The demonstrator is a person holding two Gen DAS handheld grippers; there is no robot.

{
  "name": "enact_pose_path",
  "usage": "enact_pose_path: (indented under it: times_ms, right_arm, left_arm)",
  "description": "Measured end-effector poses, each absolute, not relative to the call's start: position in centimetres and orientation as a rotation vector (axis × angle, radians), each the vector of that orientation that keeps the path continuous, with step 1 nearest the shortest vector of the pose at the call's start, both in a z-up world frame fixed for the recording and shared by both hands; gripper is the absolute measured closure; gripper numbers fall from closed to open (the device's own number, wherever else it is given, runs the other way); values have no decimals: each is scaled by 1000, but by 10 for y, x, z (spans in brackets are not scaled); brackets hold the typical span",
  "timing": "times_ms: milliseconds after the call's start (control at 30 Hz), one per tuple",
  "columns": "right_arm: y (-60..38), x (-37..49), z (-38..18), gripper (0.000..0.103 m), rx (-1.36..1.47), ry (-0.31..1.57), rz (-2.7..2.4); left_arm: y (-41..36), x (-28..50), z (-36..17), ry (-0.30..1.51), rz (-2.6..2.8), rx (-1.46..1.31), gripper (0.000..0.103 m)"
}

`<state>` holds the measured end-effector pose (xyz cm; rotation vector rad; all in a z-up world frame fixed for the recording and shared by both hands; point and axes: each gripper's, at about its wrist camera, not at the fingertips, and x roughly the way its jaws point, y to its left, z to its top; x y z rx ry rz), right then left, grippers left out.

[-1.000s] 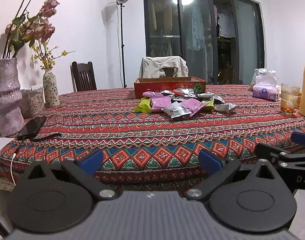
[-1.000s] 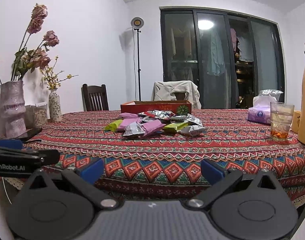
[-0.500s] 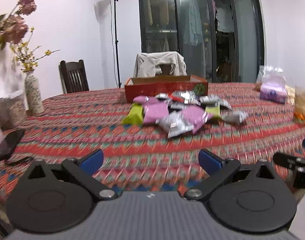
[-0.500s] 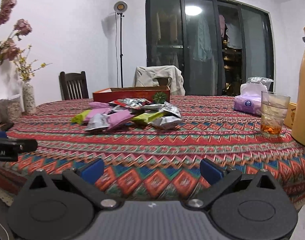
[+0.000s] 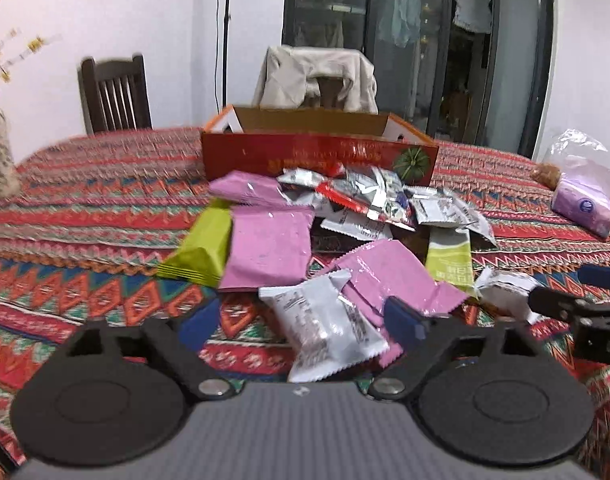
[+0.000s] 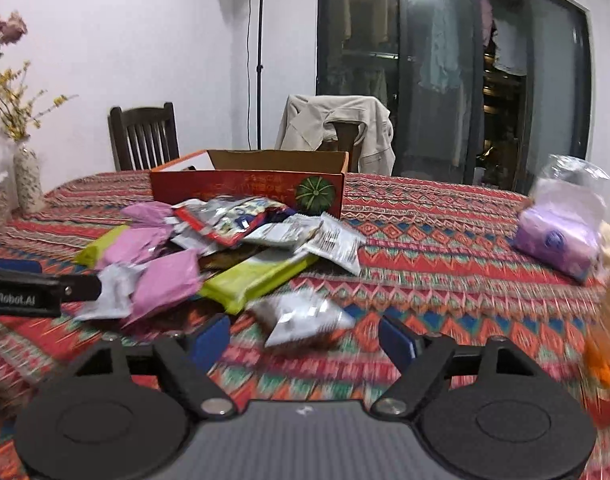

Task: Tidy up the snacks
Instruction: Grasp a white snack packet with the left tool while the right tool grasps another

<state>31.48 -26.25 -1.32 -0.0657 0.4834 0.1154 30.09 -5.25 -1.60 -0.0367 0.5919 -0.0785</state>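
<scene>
A pile of snack packets, pink, green and silver, lies on the patterned tablecloth in front of an open red cardboard box (image 5: 317,156) (image 6: 245,190). My left gripper (image 5: 301,324) is low over the near edge of the pile. Its jaws are closing, with a white-silver packet (image 5: 325,328) between them, and the pads are not pressing on it. My right gripper (image 6: 305,342) is closing too, with a blurred silver packet (image 6: 301,316) lying between and just ahead of its fingers, untouched. Each gripper shows at the edge of the other's view: the right gripper (image 5: 577,308), the left gripper (image 6: 45,284).
A purple tissue pack (image 5: 585,200) (image 6: 557,244) lies at the right of the table. A blurred glass with orange contents (image 6: 601,364) stands near the right gripper. A vase (image 6: 27,184) is at far left. Two chairs stand behind the table, one draped with a jacket (image 6: 337,128).
Both grippers have moved forward from the table's edge to the snack pile, which now fills the views. Both pairs of jaws have narrowed. A silver packet now lies between each pair.
</scene>
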Motion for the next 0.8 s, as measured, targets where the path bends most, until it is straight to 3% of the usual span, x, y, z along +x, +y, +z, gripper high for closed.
enact_pose_path:
  times_ms: [67, 200, 367, 467, 800]
  right_arm:
    - [-263, 332, -14, 24, -85, 509, 122]
    - [-268, 359, -20, 48, -63, 561, 148]
    - [-266, 369, -25, 48, -72, 595, 231]
    - [-258, 372, -29, 48, -122, 620, 230]
    - [-257, 349, -36, 57, -71, 591, 185]
  left_arm:
    - [-54, 314, -21, 642, -89, -55, 44]
    - [-53, 317, -25, 659, -91, -68, 56]
    - [-43, 316, -32, 690, -74, -84, 50]
    - [-41, 315, -34, 663, -67, -65, 58]
    - [-34, 281, -20, 599, -129, 4, 62]
